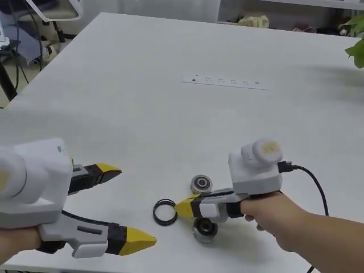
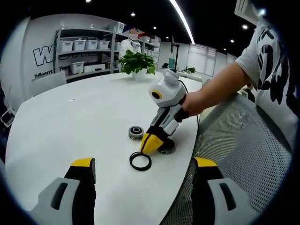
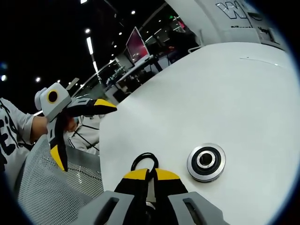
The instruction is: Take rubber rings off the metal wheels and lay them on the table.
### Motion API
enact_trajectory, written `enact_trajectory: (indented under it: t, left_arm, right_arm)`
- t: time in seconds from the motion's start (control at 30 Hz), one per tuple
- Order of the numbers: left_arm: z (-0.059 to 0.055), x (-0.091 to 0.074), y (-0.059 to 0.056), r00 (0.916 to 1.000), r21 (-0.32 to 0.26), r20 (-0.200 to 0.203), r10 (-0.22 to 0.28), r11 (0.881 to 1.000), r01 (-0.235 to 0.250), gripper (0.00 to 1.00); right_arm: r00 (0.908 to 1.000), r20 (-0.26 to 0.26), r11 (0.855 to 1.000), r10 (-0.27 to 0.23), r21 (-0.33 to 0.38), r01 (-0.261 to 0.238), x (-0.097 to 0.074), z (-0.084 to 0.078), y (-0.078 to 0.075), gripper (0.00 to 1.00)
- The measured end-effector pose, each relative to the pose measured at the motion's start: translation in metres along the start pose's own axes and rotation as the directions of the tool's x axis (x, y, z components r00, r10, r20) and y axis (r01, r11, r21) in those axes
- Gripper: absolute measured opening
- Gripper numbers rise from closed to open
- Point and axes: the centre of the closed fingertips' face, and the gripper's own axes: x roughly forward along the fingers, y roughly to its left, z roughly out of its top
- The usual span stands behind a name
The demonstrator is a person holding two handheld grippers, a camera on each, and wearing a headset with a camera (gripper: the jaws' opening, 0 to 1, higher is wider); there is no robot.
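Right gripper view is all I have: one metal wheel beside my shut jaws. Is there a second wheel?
Observer: Yes. The head view shows a second metal wheel, partly covered by the right hand-held gripper and nearer the person.
Operator: And what's half hidden behind my tips?
Observer: The left gripper view shows it whole. It is a rubber ring, a full loop lying flat on the table right at your yellow tips.

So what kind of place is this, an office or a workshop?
Probably an open-plan office or lab: a large white table with a power strip, shelves of storage bins, and a potted plant.
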Motion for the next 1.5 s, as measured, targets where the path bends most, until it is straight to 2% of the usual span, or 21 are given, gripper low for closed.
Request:
enact_trajectory:
  t: [0.5,1.17,1.5]
  left_arm:
    - [0.0,0.0,0.0,1.0,0.001,-0.003,0.0,1.0,0.0,0.82]
    - [0.008,0.003,-0.005,0.9999,0.019,0.005,-0.012,1.0,0.012,0.82]
    - [0.011,0.0,-0.006,0.9999,0.019,0.012,-0.008,1.0,0.008,0.83]
  right_arm:
    - [0.9999,0.006,1.0,-0.008,-0.019,0.008,-0.002,0.001,0.0,0.07]
    - [0.9976,0.067,0.999,-0.014,-0.031,0.016,-0.021,0.016,0.006,0.13]
    - [0.9963,0.084,0.998,-0.018,-0.063,0.023,-0.028,0.022,0.01,0.15]
